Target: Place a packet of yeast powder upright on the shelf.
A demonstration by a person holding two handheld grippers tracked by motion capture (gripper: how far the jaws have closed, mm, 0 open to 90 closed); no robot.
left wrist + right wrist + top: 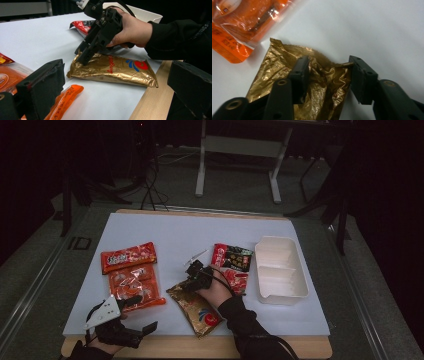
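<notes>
Right gripper (327,75) jaws pinching crumpled end of gold packet (322,82) on worktop (374,30); left gripper (112,95) jaws wide, empty.

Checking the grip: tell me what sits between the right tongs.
The gold packet's crumpled end, bunched between the right tongs in the right gripper view.

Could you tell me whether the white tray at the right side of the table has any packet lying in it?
No, the white tray lies empty in the high view, its two compartments bare.

gold pouch (312,82) lower part cut off; orange packet (239,27) blurred
</notes>
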